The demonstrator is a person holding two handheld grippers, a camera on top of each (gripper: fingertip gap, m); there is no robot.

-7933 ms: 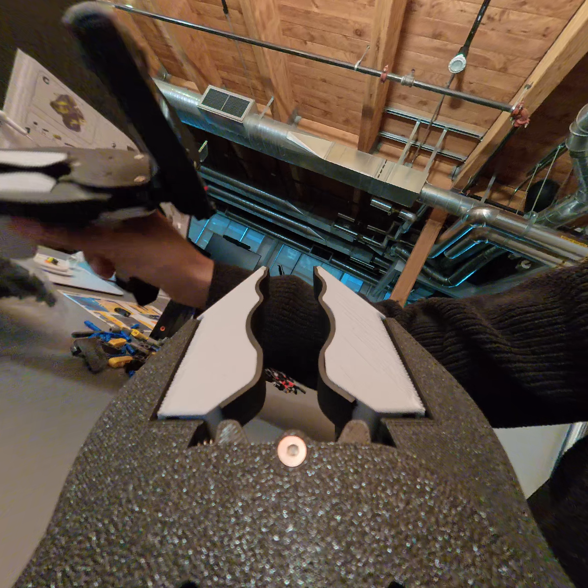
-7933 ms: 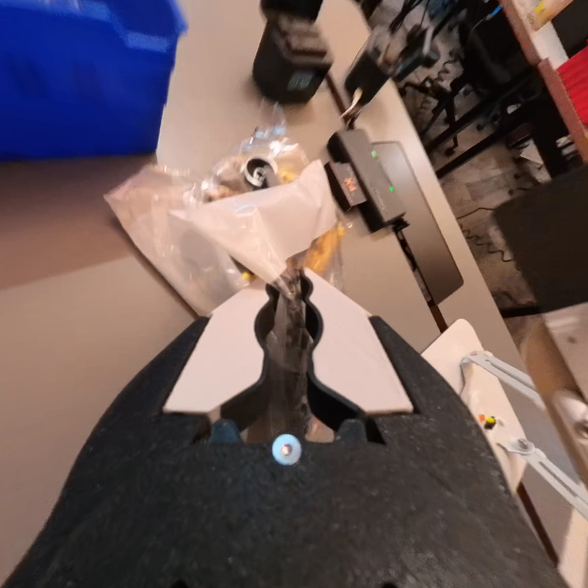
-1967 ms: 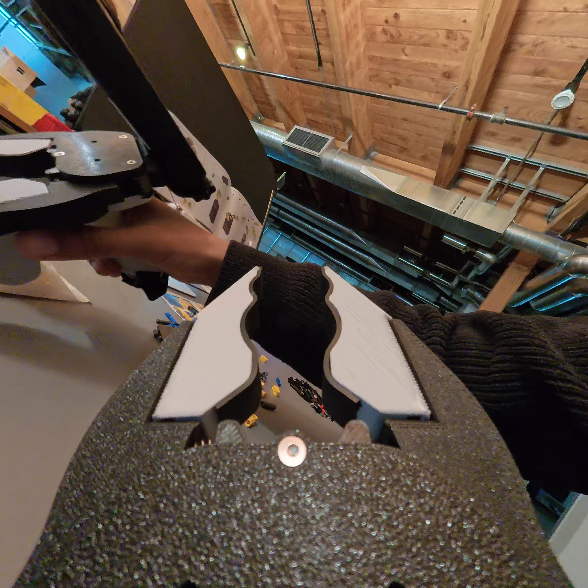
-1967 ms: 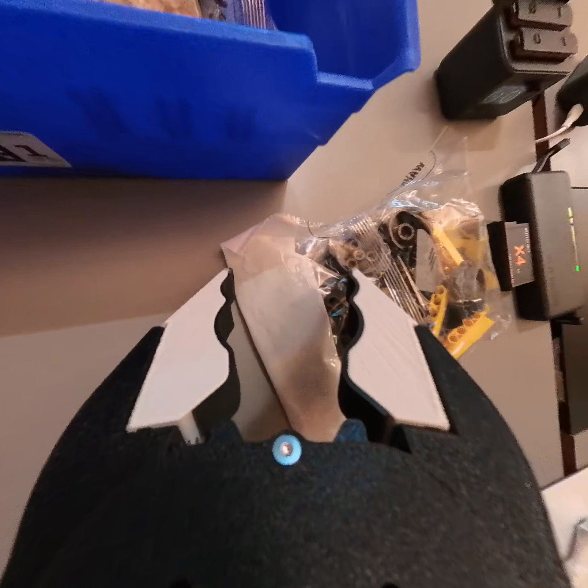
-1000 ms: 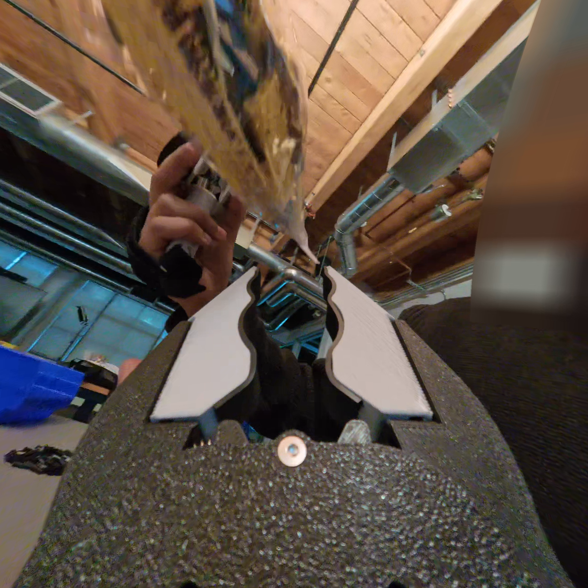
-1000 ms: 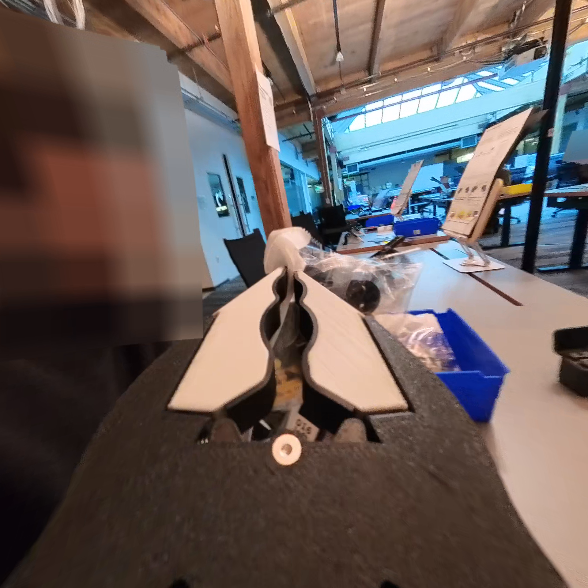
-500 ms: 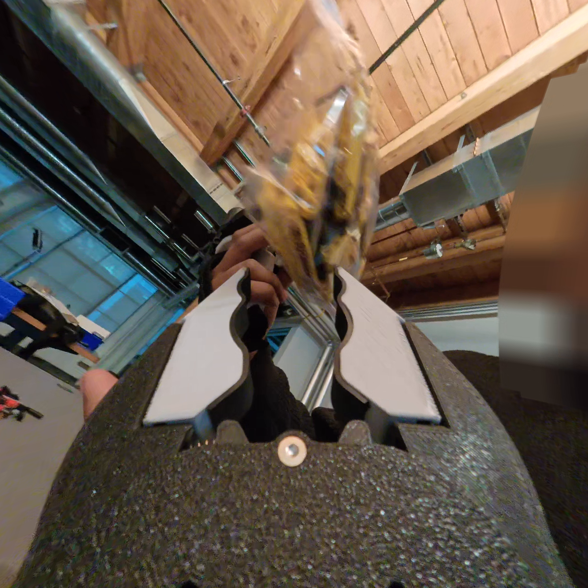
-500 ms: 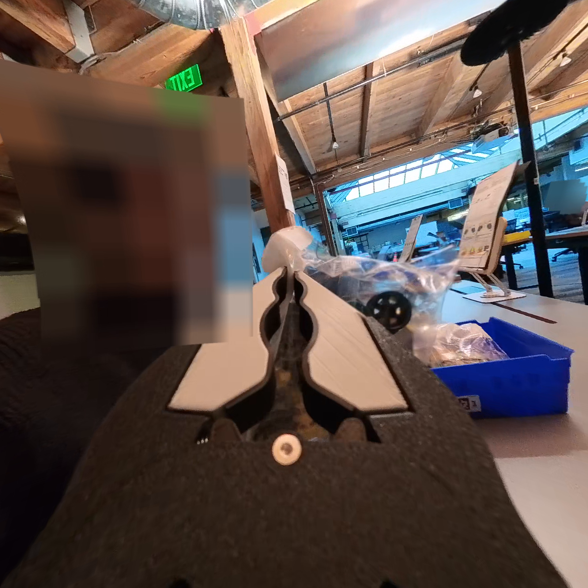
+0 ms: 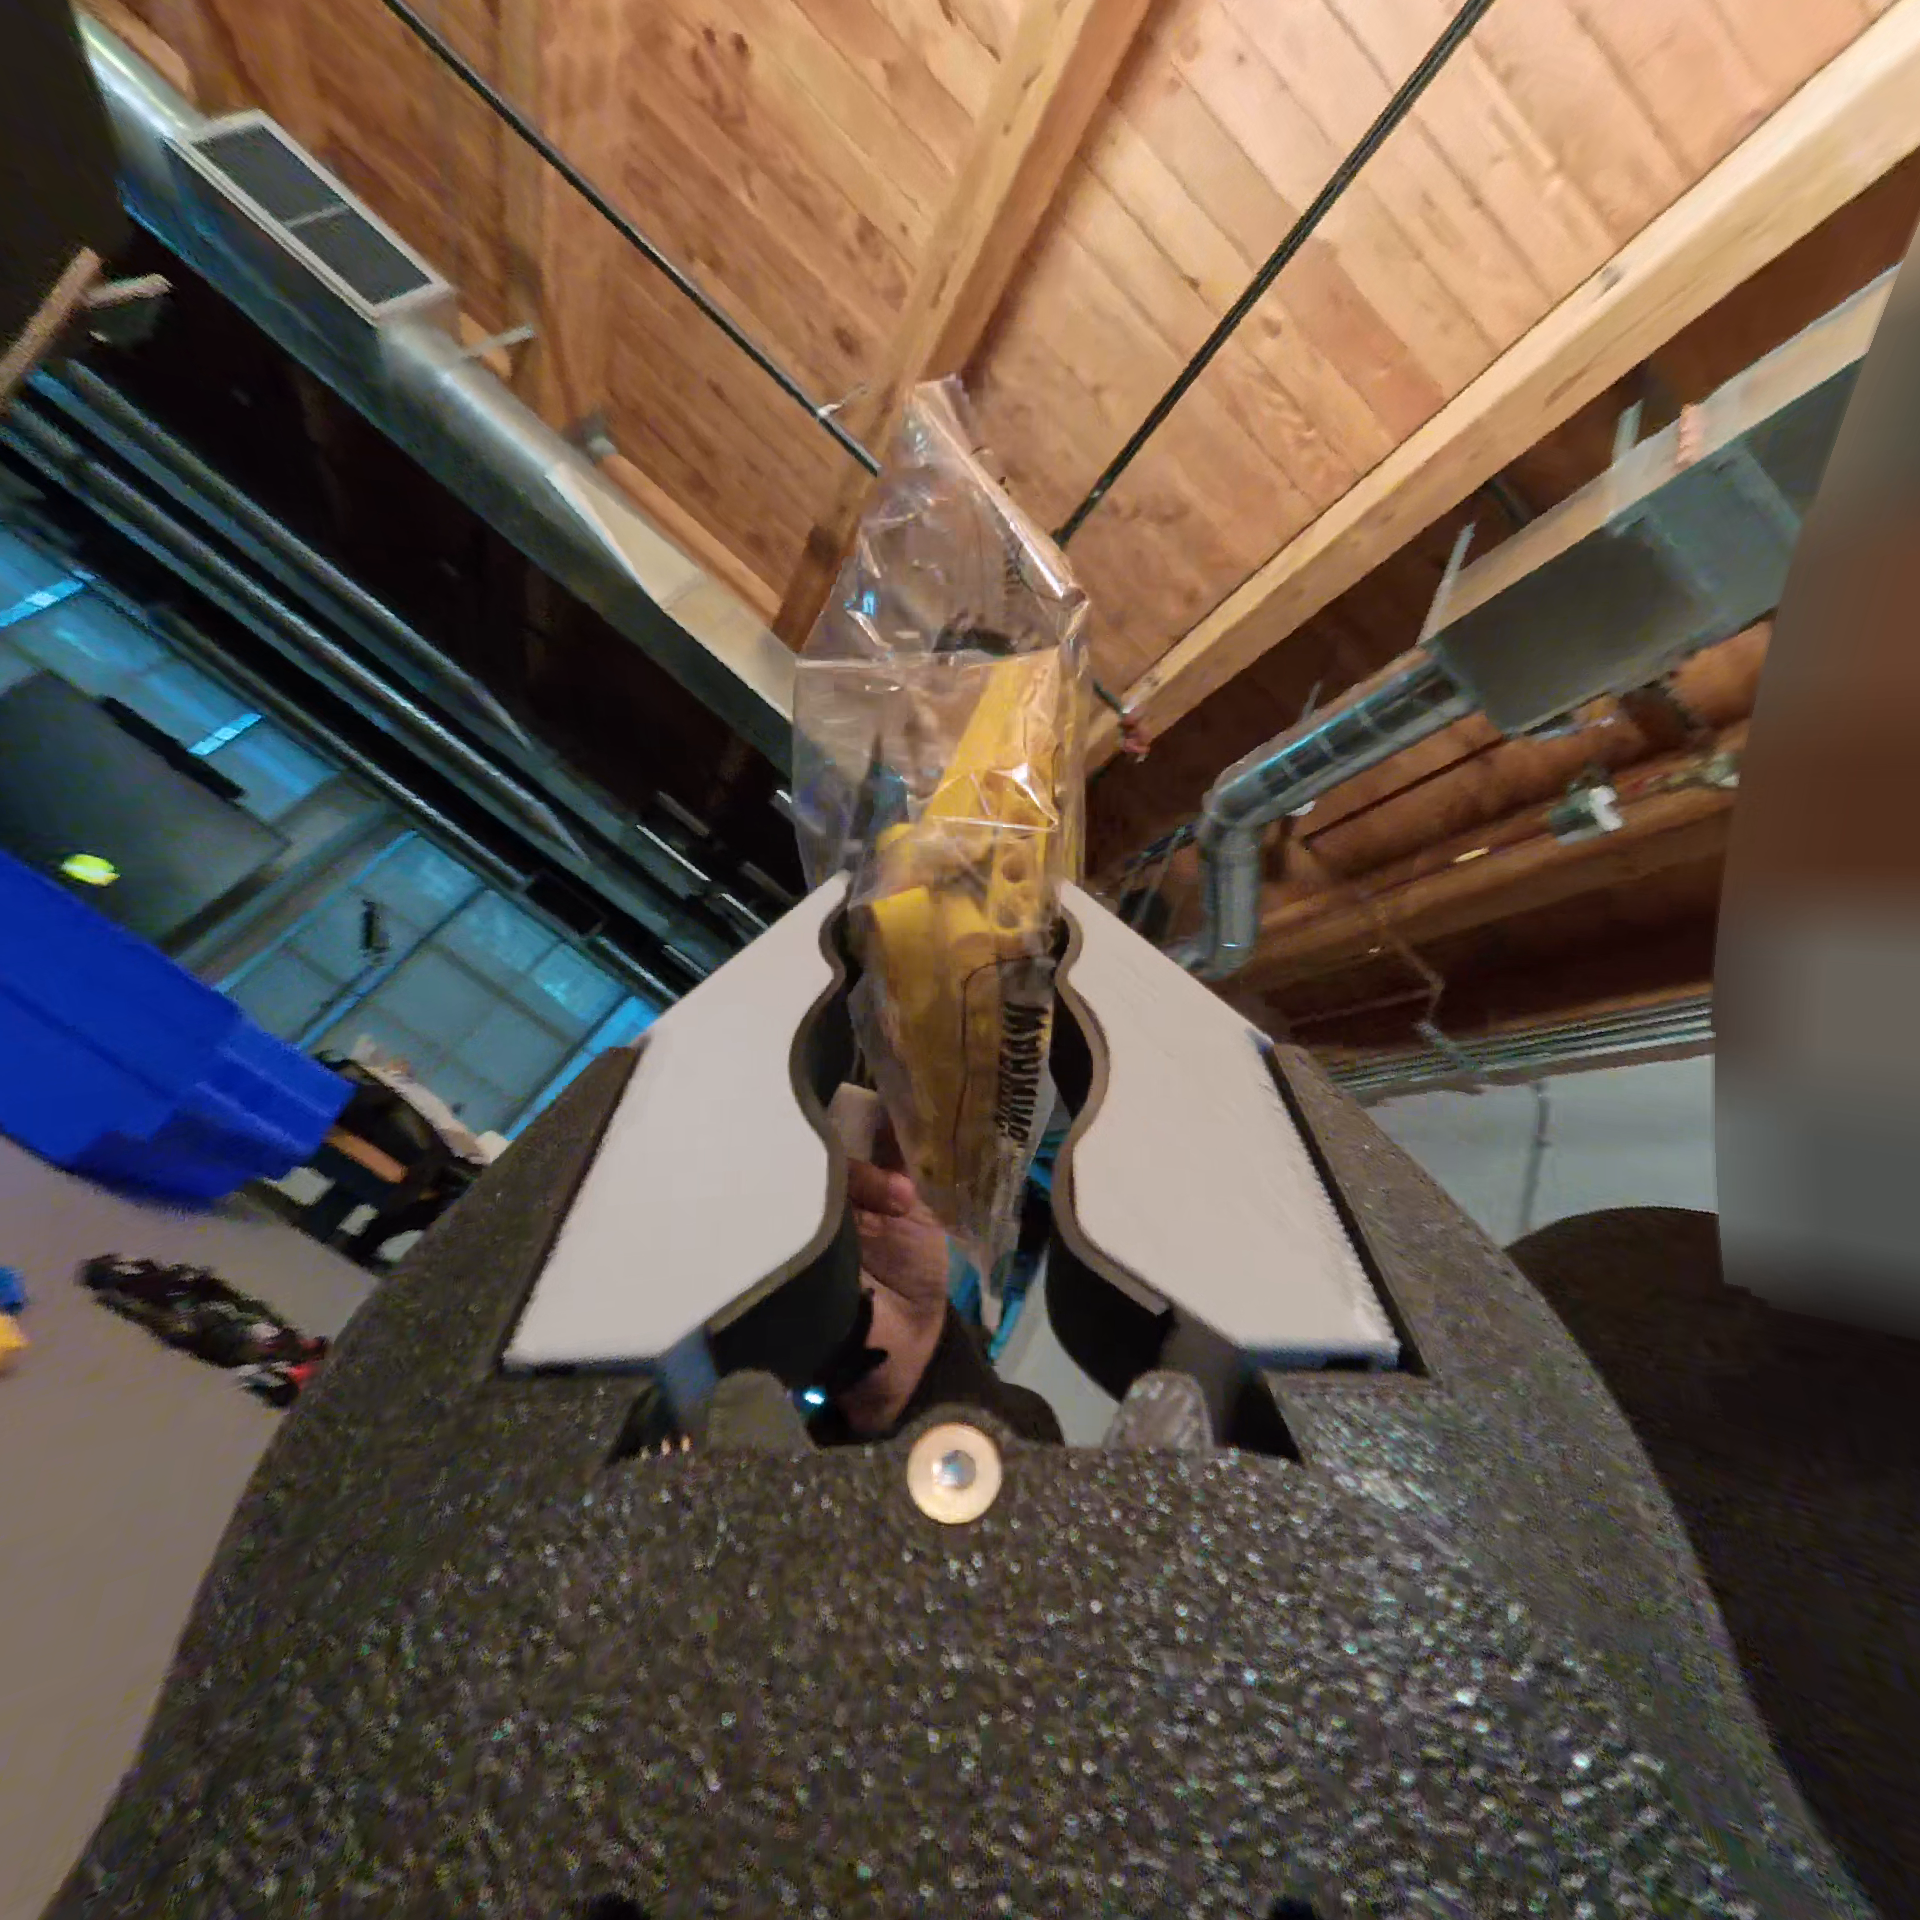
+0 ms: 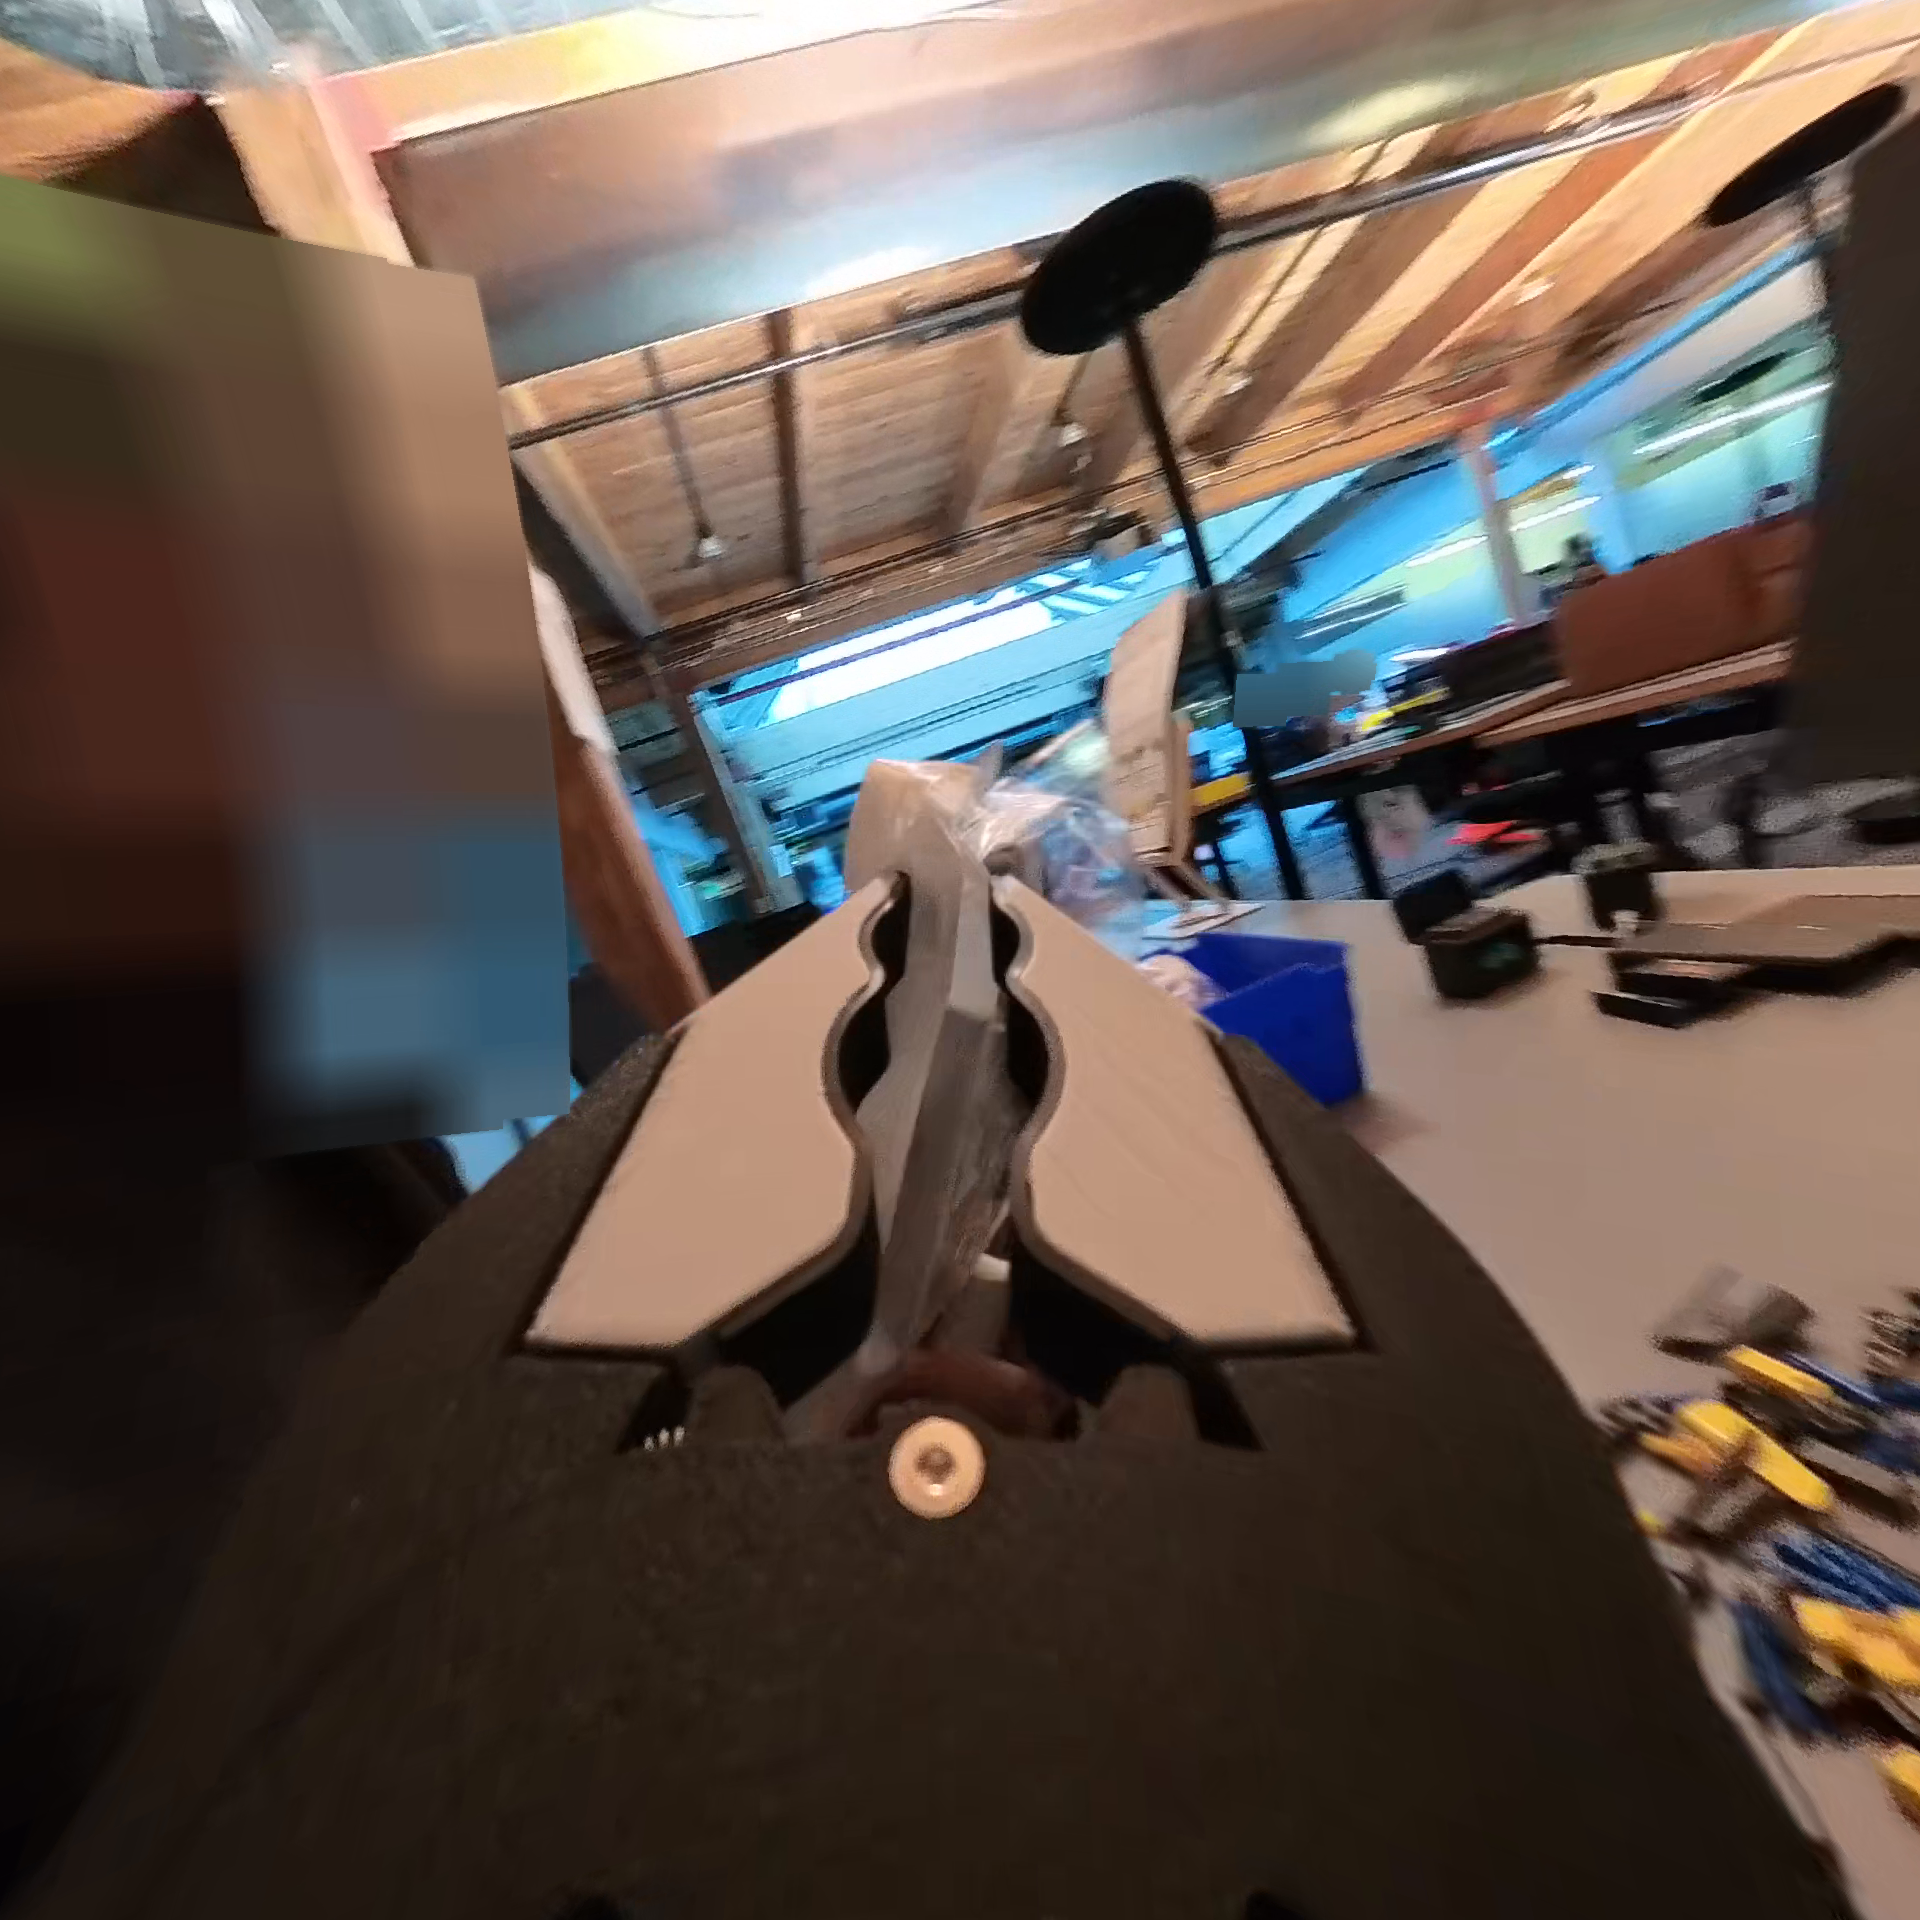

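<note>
I had both grippers (image 9: 951, 935) (image 10: 943, 914) clamped on the clear plastic bag of yellow bricks (image 9: 956, 831) (image 10: 940, 997), held aloft, unopened; loose yellow-and-blue pieces (image 10: 1766, 1475) lay below.

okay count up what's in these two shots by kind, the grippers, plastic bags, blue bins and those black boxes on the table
Grippers: 2, the left gripper and the right gripper, both with jaws closed on the bag.
Clear plastic bags of parts: 1.
Blue bins: 1.
Black boxes on the table: 2.
Total: 6.
</note>
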